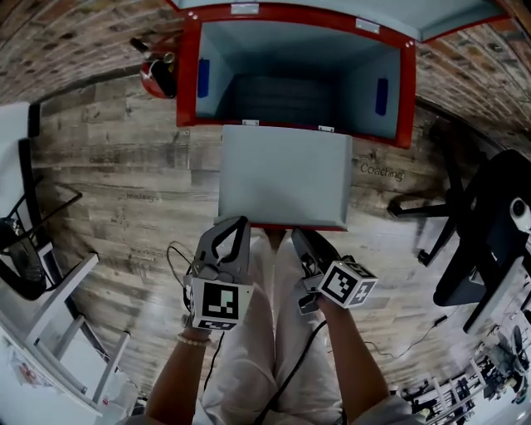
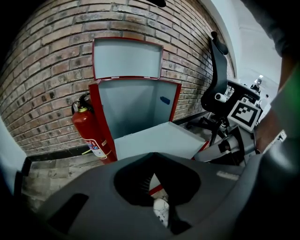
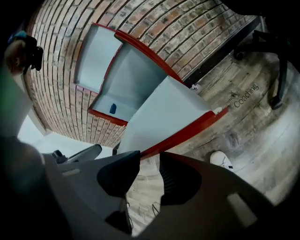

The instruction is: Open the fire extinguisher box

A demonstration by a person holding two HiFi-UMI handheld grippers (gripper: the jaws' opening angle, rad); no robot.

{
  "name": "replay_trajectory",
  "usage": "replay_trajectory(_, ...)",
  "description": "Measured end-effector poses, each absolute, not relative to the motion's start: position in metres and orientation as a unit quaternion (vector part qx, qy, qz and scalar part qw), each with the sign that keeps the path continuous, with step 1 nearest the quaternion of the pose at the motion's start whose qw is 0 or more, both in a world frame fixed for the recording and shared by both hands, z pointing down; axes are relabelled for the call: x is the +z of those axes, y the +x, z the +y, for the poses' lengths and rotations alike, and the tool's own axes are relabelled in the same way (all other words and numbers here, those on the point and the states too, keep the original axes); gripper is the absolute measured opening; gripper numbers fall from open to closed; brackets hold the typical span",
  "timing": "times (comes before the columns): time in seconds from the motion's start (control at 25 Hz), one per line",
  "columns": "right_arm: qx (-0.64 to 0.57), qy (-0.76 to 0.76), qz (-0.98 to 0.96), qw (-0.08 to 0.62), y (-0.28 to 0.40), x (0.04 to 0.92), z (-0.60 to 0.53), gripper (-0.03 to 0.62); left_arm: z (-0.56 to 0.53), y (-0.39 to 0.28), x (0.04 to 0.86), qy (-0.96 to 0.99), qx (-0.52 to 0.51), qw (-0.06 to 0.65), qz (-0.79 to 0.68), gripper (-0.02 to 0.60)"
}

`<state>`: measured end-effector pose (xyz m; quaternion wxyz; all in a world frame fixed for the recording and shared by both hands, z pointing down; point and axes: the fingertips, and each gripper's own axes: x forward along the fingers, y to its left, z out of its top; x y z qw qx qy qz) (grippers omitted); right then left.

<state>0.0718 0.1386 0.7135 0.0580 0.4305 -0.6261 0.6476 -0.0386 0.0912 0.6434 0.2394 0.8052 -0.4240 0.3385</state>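
Note:
The red fire extinguisher box (image 1: 189, 75) stands against the brick wall. Its top lid (image 1: 332, 10) is flipped up and its grey front door (image 1: 286, 187) lies folded down flat toward me. The inside looks empty. A red fire extinguisher (image 1: 159, 70) stands on the floor left of the box, also in the left gripper view (image 2: 89, 129). My left gripper (image 1: 241, 222) hovers at the door's near left corner, fingertips together, holding nothing. My right gripper (image 1: 300, 236) is just short of the door's red near edge (image 3: 187, 133). Its jaws (image 3: 150, 159) are apart, with only floor showing between them.
A black office chair (image 1: 481, 224) stands on the wood floor to the right of the box. A white frame (image 1: 50, 307) and dark gear sit at the left. A thin cable (image 1: 174, 253) lies by my left gripper. My white-trousered legs (image 1: 265, 332) are below the door.

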Motion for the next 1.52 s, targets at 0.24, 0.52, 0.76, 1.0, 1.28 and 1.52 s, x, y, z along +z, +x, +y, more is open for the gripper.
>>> replay_trajectory(0.24, 0.627, 0.418, -0.651, 0.09, 0.07, 0.739, 0.147, 0.137, 0.08, -0.038, 0.659, 0.808, 0.34, 0.227, -0.424, -0.002)
replay_trajectory(0.52, 0.611, 0.411, -0.664, 0.134, 0.069, 0.778, 0.15, 0.146, 0.062, -0.032, 0.672, 0.812, 0.333, 0.22, -0.425, -0.002)
replay_trajectory(0.76, 0.605, 0.415, -0.662, 0.152, 0.07, 0.816, 0.146, 0.146, 0.057, -0.021, 0.685, 0.825, 0.329, 0.214, -0.407, -0.002)
replay_trajectory(1.0, 0.597, 0.431, -0.657, 0.162, 0.069, 0.847, 0.139, 0.143, 0.052, -0.03, 0.698, 0.83, 0.346, 0.197, -0.391, -0.002)
replay_trajectory(1.28, 0.591, 0.434, -0.653, 0.189, 0.07, 0.881, 0.126, 0.14, 0.044, -0.04, 0.711, 0.831, 0.345, 0.196, -0.39, -0.002)
replay_trajectory(1.52, 0.581, 0.455, -0.639, 0.219, 0.075, 0.914, 0.11, 0.107, 0.03, -0.045, 0.716, 0.832, 0.337, 0.192, -0.396, -0.002)
